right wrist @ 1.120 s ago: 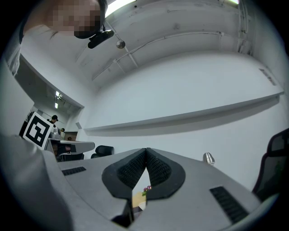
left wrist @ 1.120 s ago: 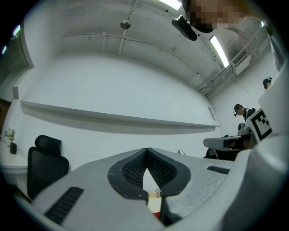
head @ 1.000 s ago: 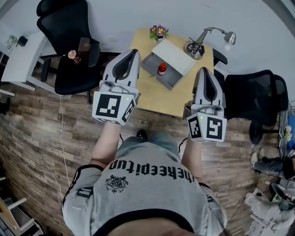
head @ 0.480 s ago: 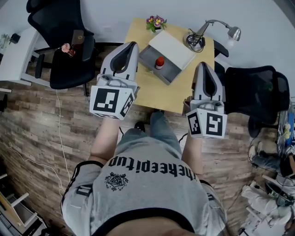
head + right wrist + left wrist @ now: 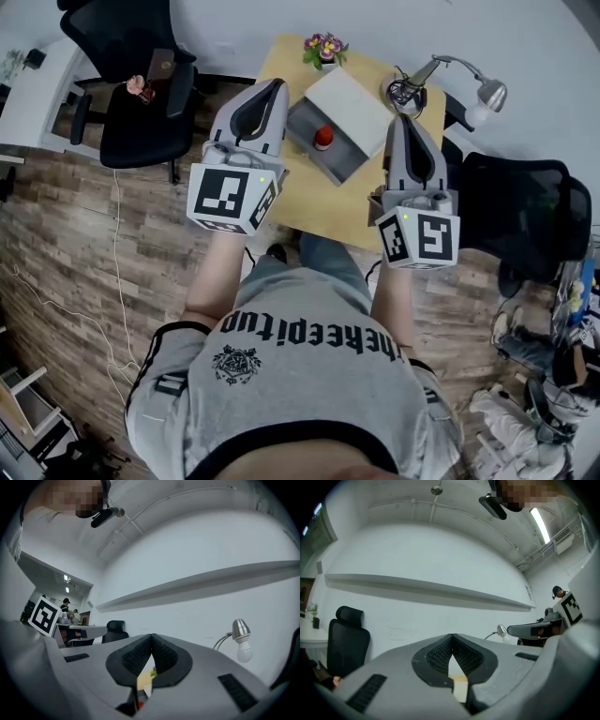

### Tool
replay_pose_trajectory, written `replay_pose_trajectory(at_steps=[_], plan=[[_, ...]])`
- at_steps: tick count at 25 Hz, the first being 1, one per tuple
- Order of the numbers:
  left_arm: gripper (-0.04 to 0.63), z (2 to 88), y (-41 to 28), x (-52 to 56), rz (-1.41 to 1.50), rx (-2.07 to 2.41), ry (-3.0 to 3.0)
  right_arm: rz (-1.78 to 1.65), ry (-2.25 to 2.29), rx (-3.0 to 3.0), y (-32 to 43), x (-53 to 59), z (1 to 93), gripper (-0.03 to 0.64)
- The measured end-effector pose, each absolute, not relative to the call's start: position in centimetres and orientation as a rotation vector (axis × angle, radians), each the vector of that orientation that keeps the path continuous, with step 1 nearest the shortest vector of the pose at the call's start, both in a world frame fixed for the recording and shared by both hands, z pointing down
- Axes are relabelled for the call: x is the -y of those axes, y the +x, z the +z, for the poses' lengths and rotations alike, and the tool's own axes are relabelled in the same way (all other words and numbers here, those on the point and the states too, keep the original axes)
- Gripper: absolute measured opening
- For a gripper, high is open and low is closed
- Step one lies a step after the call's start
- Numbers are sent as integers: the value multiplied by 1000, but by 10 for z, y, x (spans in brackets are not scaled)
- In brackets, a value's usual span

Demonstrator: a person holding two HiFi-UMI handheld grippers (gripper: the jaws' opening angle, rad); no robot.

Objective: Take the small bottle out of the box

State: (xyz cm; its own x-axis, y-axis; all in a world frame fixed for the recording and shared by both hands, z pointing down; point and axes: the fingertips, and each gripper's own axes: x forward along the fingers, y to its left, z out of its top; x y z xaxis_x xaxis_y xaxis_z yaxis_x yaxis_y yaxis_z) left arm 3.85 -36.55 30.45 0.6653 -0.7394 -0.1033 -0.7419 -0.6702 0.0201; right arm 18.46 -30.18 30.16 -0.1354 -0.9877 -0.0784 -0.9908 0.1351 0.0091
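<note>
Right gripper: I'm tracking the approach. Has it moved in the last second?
Yes: the right gripper has gone forward over the table, closer to the box.

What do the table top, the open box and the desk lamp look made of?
Table top: wood or wood-look laminate, matte; pale yellow, even colour.
Box: cardboard or plastic, can't tell which; matte grey, flat thin walls, white lid.
Desk lamp: metal, polished; bright highlights.
</note>
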Motion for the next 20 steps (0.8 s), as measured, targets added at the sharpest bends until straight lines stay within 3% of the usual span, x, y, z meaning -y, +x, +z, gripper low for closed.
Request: replay_pose_trajectory(at_steps=[11,20], plan=[[3,379,60,398,-86,-1389,-2914,-139,-1969,-2531,194,353,374,-12],[3,466,87,393,-451,-1286,-3042,-299,-1881,-2646,194,368,419,-12]])
